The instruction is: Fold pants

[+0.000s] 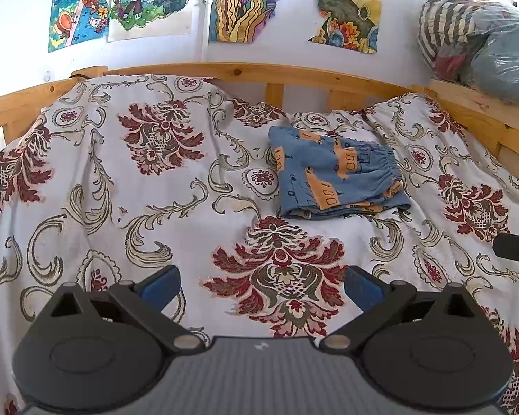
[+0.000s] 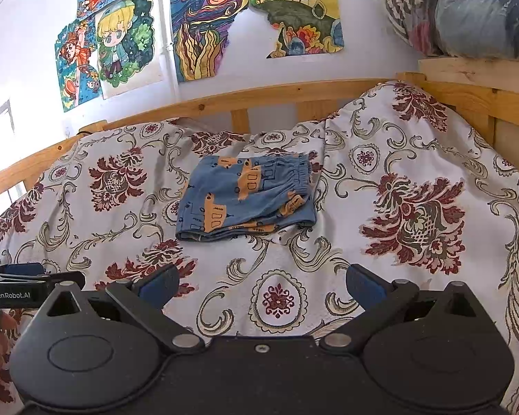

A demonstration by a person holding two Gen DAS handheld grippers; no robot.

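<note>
Blue pants with orange patches point(image 1: 339, 173) lie folded into a small flat stack on the floral bedspread point(image 1: 155, 186), elastic waistband on the right. They also show in the right wrist view point(image 2: 247, 195). My left gripper point(image 1: 261, 285) is open and empty, held above the spread well short of the pants. My right gripper point(image 2: 261, 285) is open and empty too, also short of the pants. The left gripper shows at the left edge of the right wrist view point(image 2: 24, 282); a bit of the right gripper shows at the right edge of the left wrist view point(image 1: 517, 247).
A wooden bed rail point(image 1: 259, 72) runs behind the spread, against a wall with coloured drawings point(image 1: 121, 3). Bagged clothes point(image 1: 481, 41) sit on a wooden ledge at the back right. The spread humps up left and right of the pants.
</note>
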